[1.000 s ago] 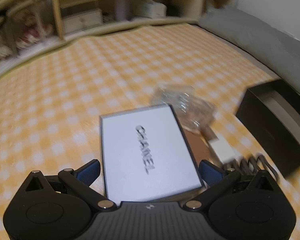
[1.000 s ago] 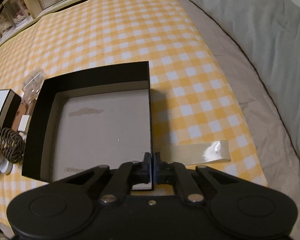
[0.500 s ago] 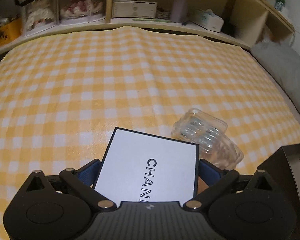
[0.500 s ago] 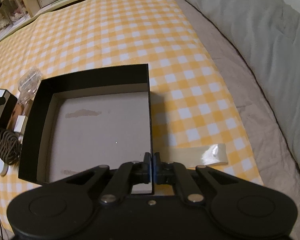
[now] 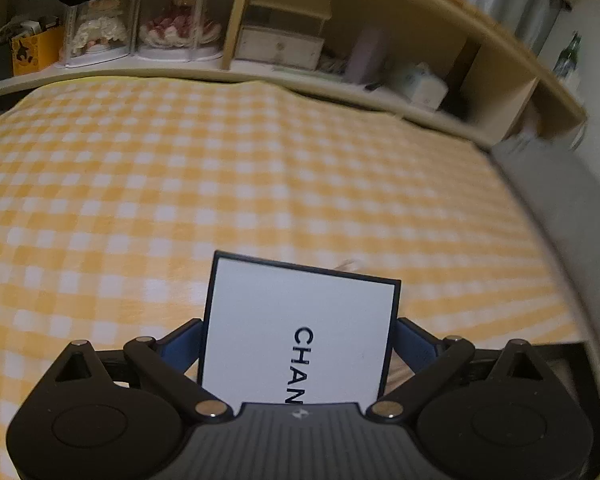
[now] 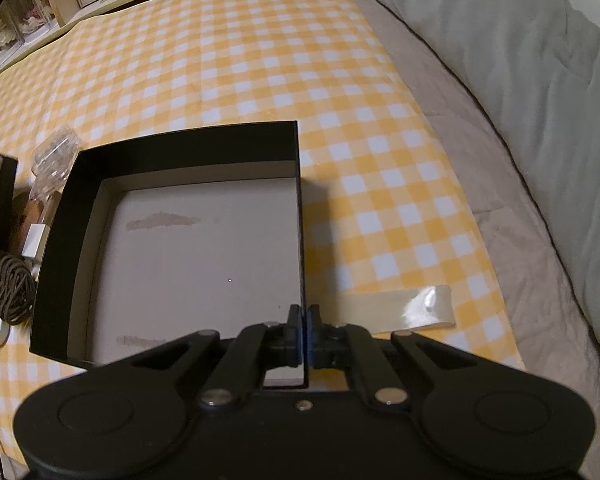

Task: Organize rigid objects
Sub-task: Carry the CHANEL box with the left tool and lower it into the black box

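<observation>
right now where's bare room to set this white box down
Inside the black box, whose floor is bare, and on the checked cloth to its right, short of the tape strip. It is crowded left of it: cord coil, clear pack.

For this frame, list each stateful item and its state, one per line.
Left claw: closing on the white Chanel box, lifted off the checkered cloth.
Right claw: shut on the right wall of the black box.
Black box: open, upright, empty.
Clear plastic case: lying beside the black box.
Cord: coiled.
</observation>
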`<action>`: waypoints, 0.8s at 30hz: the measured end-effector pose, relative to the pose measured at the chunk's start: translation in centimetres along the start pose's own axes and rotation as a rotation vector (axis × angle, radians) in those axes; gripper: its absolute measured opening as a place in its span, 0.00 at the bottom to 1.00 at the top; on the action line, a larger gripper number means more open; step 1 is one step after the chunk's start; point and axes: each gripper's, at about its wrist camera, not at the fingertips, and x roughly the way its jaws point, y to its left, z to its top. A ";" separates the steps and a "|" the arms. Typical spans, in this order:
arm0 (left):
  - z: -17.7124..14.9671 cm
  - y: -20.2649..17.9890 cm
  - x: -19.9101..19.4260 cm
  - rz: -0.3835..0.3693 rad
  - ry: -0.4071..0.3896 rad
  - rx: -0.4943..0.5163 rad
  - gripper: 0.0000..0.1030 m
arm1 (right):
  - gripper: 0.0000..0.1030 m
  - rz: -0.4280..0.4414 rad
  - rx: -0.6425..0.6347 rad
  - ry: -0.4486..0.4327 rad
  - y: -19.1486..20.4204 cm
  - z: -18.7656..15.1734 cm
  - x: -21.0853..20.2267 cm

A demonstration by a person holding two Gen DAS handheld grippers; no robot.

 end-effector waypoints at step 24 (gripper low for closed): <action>-2.0 -15.6 -6.8 -0.293 -0.053 0.002 0.94 | 0.03 -0.002 0.044 0.004 -0.6 0.0 0.7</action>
